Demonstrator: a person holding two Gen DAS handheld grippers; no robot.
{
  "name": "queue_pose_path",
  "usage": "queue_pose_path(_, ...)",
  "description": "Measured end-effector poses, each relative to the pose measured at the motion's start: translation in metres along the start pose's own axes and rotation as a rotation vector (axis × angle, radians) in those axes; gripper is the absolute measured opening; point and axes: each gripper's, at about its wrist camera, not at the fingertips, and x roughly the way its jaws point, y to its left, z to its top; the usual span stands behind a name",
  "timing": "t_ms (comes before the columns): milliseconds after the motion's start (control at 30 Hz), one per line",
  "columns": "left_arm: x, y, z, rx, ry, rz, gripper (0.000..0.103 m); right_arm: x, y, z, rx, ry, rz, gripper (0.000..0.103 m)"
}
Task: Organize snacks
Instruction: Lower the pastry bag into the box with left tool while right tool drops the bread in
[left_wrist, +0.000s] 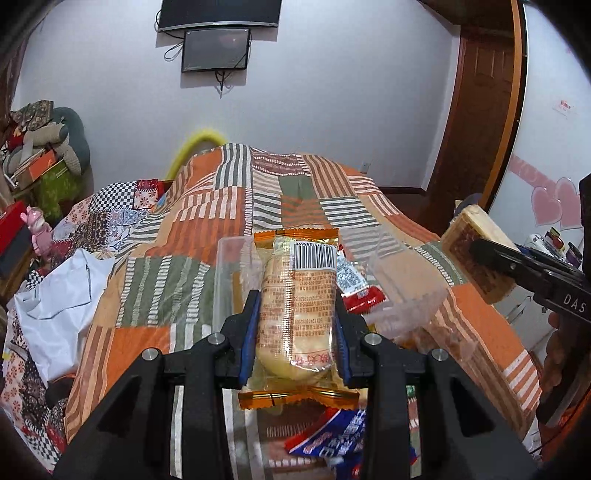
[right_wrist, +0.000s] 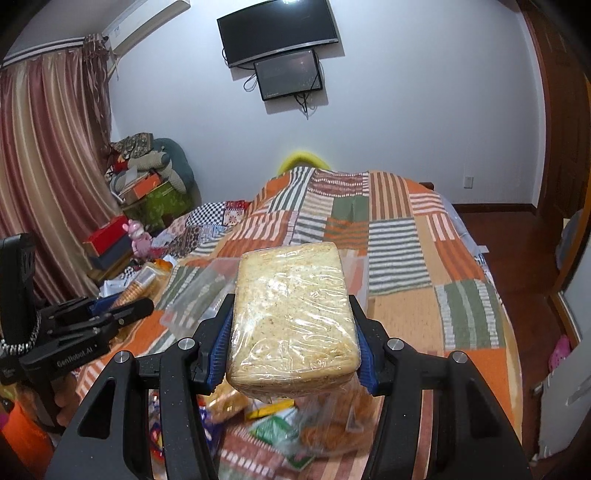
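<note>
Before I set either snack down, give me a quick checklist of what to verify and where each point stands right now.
1. Left gripper shut on the bread roll packet: ok, both blue pads press its sides.
2. Right gripper shut on the wrapped cake block: ok, held at both edges.
3. Both snacks lifted off the striped bedspread: ok.
4. The two grippers apart from each other: ok, a gap shows in both views.
5. Clear plastic container free to receive a snack: cannot tell, its inside is mostly hidden.
6. Loose packets below the grippers: not ok, still scattered.
</note>
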Motion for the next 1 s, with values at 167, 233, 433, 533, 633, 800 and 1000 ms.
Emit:
queue_pose_path(167, 0.017, 0.002, 0.009, -0.023, 0.008, 0.003, 0.035, 0.015, -0.002, 0.005, 0.001, 0.002, -0.007, 0.052)
queue_pose_path(233, 0.026, 0.004, 0.012, -0.036, 0.02, 0.002, 0.035, 0.02, -0.004, 0.006, 0.006, 0.005, -0.009, 0.052)
queue_pose_path(433, 0.05, 0.008, 0.015, -0.039, 0.053, 0.011, 0.035, 0.038, -0.013, 0.004, 0.016, 0.036, -0.015, 0.052)
queue_pose_path(533, 0.061, 0.01, 0.014, -0.039, 0.071, 0.014, 0.035, 0.048, -0.017, 0.002, 0.02, 0.059, -0.02, 0.052)
queue_pose_path(633, 0.071, 0.011, 0.012, -0.042, 0.089, 0.015, 0.035, 0.058, -0.021, 0.001, 0.021, 0.083, -0.027, 0.052)
queue_pose_path(800, 0.087, 0.015, 0.012, -0.054, 0.117, 0.016, 0.035, 0.073, -0.026, 0.0, 0.022, 0.117, -0.03, 0.052)
queue_pose_path(1000, 0.099, 0.017, 0.015, -0.053, 0.125, 0.032, 0.035, 0.081, -0.026, 0.003, 0.012, 0.129, -0.033, 0.052)
